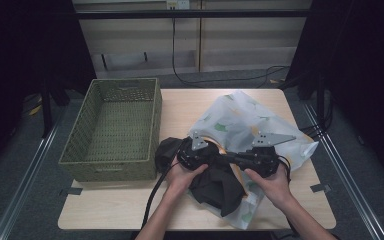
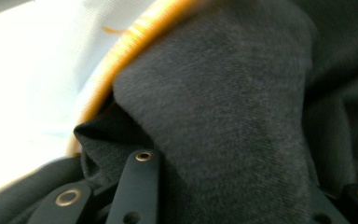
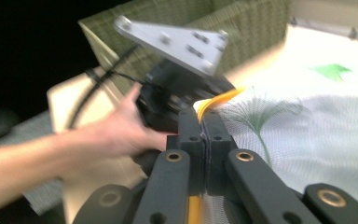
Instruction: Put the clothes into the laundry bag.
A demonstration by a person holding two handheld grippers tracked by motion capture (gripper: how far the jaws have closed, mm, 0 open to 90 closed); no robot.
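Pale wooden bench (image 1: pixel 130 205) among dark curtains, woven basket (image 1: pixel 115 130) at left edge. Right hand-held gripper (image 3: pixel 204 128) clamped on bag's orange rim (image 3: pixel 214 100); left hand-held gripper (image 1: pixel 196 154) buried in dark garment (image 2: pixel 223 107) mid-bench, grip unclear.

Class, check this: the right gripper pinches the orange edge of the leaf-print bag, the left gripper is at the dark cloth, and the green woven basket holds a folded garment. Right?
Not quite: the green woven basket is empty, as the high view shows. The rest holds.

Green wicker basket (image 1: pixel 115 127), wooden table (image 1: pixel 130 205)
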